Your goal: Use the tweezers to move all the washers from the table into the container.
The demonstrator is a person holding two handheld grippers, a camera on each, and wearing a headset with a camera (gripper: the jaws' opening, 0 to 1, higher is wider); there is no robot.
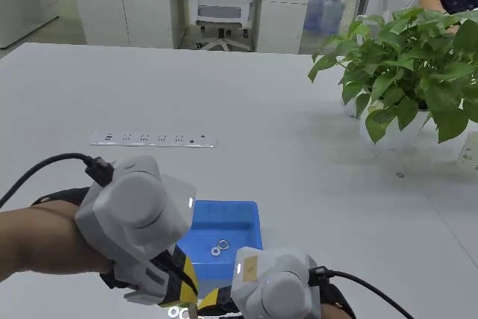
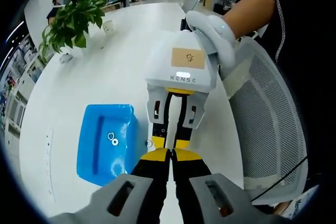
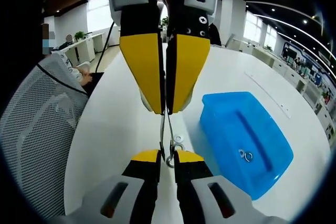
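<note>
Since one claw seemingly steadies the tweezers (image 3: pixel 166 129) while the other squeezes them, left gripper (image 2: pixel 170 153) and right gripper (image 3: pixel 168 157) both pinch them, jaws pressed nearly together, tips down at the washers (image 3: pixel 178 141) lying just near of the container (image 3: pixel 226 114), where two already sit.

"What does the left gripper (image 3: pixel 164 109) look like?"
"It has a rounded pale grey housing (image 1: pixel 134 211), black jaws, yellow pads (image 3: pixel 142 72) and a black cable (image 1: pixel 45 166)."
"And the right gripper (image 2: pixel 169 142)?"
"It's the same build, with an orange sticker (image 2: pixel 187 57) and 'XENSE' printed on the white front."
</note>
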